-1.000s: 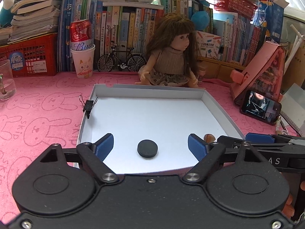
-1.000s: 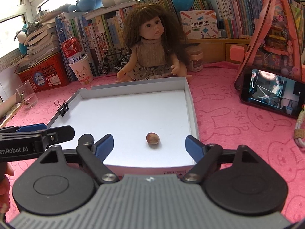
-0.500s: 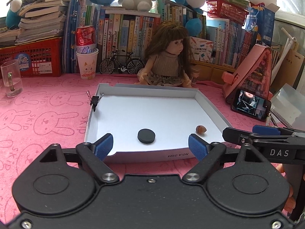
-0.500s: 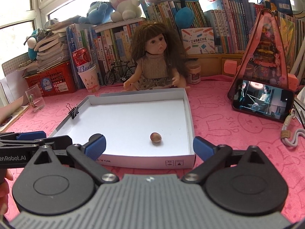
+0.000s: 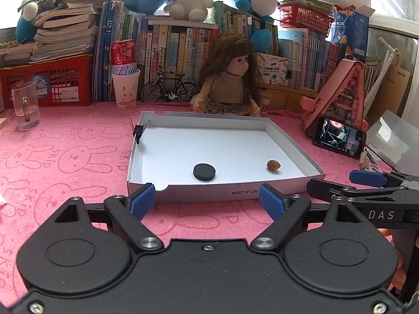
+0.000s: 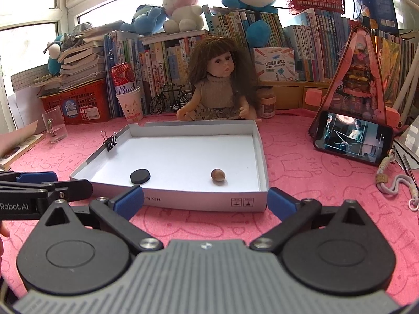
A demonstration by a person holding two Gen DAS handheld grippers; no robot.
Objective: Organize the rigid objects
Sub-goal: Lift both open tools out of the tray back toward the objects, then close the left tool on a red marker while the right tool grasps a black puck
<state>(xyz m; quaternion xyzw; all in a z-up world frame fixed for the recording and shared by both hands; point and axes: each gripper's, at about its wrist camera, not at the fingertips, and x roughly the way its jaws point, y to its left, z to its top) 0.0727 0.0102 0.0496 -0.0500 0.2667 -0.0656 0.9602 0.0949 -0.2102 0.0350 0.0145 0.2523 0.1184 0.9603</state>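
Observation:
A shallow white box [image 5: 285, 136] [image 6: 258, 144] lies on the pink cloth. Inside it rest a black disc [image 5: 204, 172] [image 6: 140, 176] near the front left and a brown nut [image 5: 273, 165] [image 6: 218, 175] near the front right. A black binder clip [image 5: 138, 130] [image 6: 110, 141] is clamped on the box's left wall. My left gripper [image 5: 207, 201] hangs open just in front of the box's near wall, nothing between its blue pads. My right gripper [image 6: 205, 202] is open wide in front of the same wall, also empty.
A doll [image 5: 230, 78] sits behind the box. A phone [image 6: 352, 137] leans on a pink stand [image 6: 362, 76] at the right. A glass mug [image 5: 26, 108], a cup holding a can [image 5: 125, 89], a red crate [image 5: 52, 81] and books stand at the back. A cord [image 6: 392, 180] lies at the right.
Both grippers have drawn back from over the box to in front of its near wall. The right gripper's jaws opened wider. Disc and nut stayed put.

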